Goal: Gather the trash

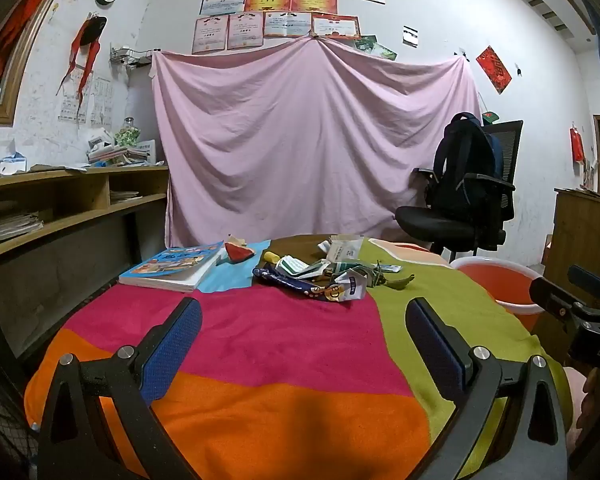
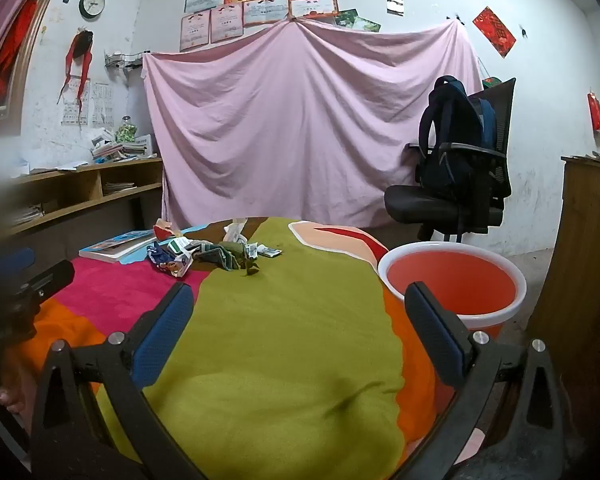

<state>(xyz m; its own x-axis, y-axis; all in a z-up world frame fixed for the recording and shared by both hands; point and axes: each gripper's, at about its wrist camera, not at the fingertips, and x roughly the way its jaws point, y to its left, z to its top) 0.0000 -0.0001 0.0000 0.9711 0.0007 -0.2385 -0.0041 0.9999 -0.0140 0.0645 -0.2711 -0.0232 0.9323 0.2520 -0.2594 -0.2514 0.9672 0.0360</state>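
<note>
Since nothing picked yet, both grippers hang back over near cloth. Book (image 1: 172,266) far left, not trash, likely stays. Left gripper (image 1: 304,324) jaws spread wide, empty, aimed toward trash pile (image 1: 324,276) heaped mid-table, well ahead. Right gripper (image 2: 300,308) likewise wide, empty. Orange bin (image 2: 456,284) stands off table's right edge, below, probably set there so scraps drop in easily.

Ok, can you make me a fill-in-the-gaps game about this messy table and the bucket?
1. The pile of crumpled wrappers lies on the colourful patchwork cloth beside a ____ with a blue cover.
2. The orange plastic bucket with a white rim has ____ in it.
3. Both the left hand-held gripper and right hand-held gripper are ____.

Missing words: book; nothing; open
</note>
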